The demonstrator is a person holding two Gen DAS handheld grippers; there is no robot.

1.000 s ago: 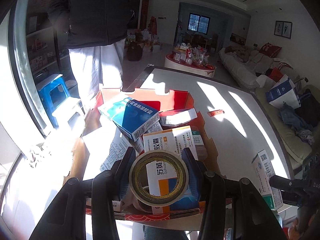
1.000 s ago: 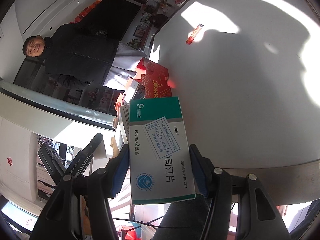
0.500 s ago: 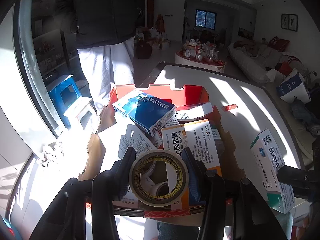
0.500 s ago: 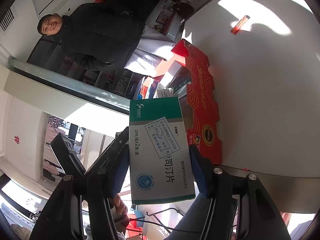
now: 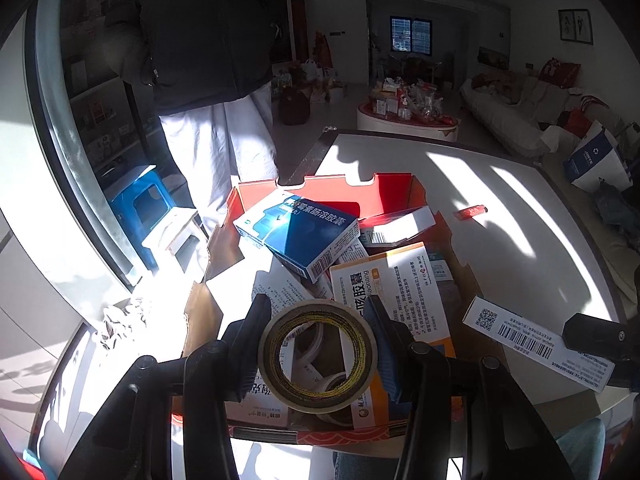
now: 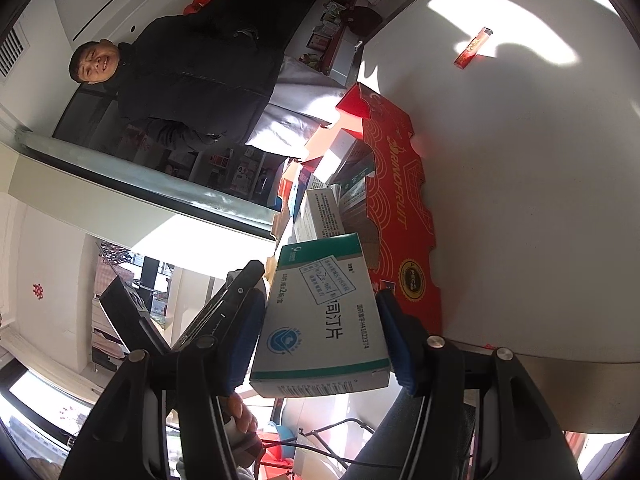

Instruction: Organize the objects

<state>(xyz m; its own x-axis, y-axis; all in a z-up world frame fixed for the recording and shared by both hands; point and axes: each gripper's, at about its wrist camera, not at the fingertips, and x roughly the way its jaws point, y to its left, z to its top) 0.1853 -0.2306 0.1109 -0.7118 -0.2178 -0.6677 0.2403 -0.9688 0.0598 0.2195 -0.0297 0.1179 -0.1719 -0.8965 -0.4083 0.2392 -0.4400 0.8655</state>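
Gripping a roll of tape [image 5: 318, 356] at the bottom centre of its view, the left gripper [image 5: 318, 354] holds the ring upright, its open core facing the camera, over the near end of the red cardboard box [image 5: 394, 188]. That box is heaped with medicine cartons, a blue carton [image 5: 298, 232] lying tilted on top. The right gripper [image 6: 322, 344] clamps a green-and-white medicine box [image 6: 320, 316] by its long sides, so its long axis points away from the camera toward the frame's middle, just beside the red box's printed wall. A small red tube [image 6: 473, 48] lies well apart on the white table [image 6: 540, 160], upper right.
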